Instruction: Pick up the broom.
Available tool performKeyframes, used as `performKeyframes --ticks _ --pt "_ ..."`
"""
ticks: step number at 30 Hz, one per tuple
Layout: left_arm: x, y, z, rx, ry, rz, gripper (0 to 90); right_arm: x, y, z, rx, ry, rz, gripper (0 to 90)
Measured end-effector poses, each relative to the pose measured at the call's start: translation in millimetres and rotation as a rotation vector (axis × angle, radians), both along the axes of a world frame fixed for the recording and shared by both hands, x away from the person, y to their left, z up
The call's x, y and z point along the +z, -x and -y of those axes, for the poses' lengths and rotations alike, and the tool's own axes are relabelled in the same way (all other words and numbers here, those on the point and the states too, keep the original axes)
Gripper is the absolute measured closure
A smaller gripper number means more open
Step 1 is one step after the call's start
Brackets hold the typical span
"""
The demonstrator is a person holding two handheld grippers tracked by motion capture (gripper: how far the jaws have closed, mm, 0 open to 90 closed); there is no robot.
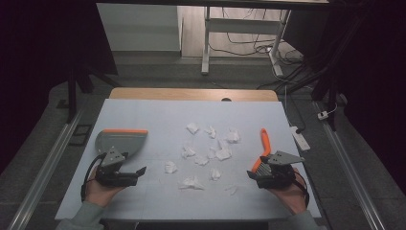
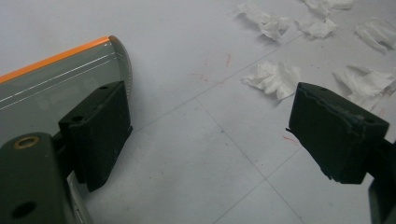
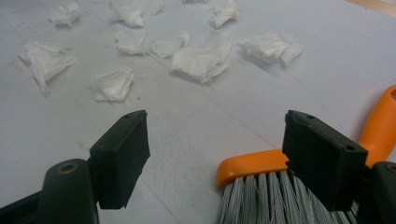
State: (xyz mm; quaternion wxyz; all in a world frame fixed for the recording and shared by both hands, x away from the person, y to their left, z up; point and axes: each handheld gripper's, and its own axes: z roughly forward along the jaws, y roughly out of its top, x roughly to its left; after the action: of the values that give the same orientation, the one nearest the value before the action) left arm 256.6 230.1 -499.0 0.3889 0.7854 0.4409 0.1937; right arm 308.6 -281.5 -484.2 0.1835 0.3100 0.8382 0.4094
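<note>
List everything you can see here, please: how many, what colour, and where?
paper scraps: about a dozen, white, scattered mid-table
dustpan: one, grey with an orange edge, table's left side
brush: one, orange handle and grey bristles, table's right side
table cover: one, pale blue-white, over a wooden table
desk frame: one, white, on the floor beyond the table
cables: several, dark, on the floor behind
left gripper: one, black, jaws open, beside the dustpan
right gripper: one, black, jaws open, over the brush

Dim room, evenly lit table (image 1: 143, 120), soft shadows, slight close-up blur
</note>
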Motion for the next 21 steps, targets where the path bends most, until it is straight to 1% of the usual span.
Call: performKeyframes --ticks 4,5,8,10,12,13,14,15,16,18,21 --pt "0.3 0.7 0.5 -0.001 -0.001 0.004 13.3 3.3 -3.7 -3.3 -0.013 0.000 -0.009 23.5" --pt "0.3 0.5 0.6 -0.001 -0.001 0.003 13.3 6.9 -5.2 -5.6 -0.019 0.000 -0.018 24.6" --pt "0.1 0.3 1.3 -0.001 -0.004 0.002 13.3 12.0 -7.7 -8.6 -0.035 0.021 -0.034 25.0" --pt "0.2 0.4 1.5 -0.003 -0.005 0.002 13.3 13.5 -8.8 -9.0 -0.042 0.026 -0.039 25.0" --pt "0.7 0.9 1.8 -0.004 -0.003 0.004 13.1 18.3 -12.3 -8.9 -0.072 0.034 -0.048 25.0" --pt "1.0 1.3 2.3 -0.004 -0.002 0.008 13.1 18.3 -12.3 -8.9 -0.072 0.034 -0.048 25.0" --pt "1.2 1.5 2.7 -0.006 -0.004 0.010 13.1 22.3 -15.1 -8.0 -0.096 0.037 -0.051 25.2" --pt "1.3 1.5 3.1 -0.005 -0.007 0.010 13.1 22.3 -15.1 -8.0 -0.096 0.037 -0.051 25.2" --pt "1.1 1.3 3.4 -0.005 -0.007 0.009 13.1 26.6 -19.5 -7.3 -0.118 0.051 -0.051 26.2" --pt "0.8 1.0 4.2 -0.006 -0.011 0.009 13.1 31.1 -25.7 -7.4 -0.144 0.062 -0.054 26.6" --pt "1.0 1.6 5.3 -0.014 -0.016 0.015 13.2 37.9 -37.3 -9.0 -0.167 0.076 -0.076 27.2"
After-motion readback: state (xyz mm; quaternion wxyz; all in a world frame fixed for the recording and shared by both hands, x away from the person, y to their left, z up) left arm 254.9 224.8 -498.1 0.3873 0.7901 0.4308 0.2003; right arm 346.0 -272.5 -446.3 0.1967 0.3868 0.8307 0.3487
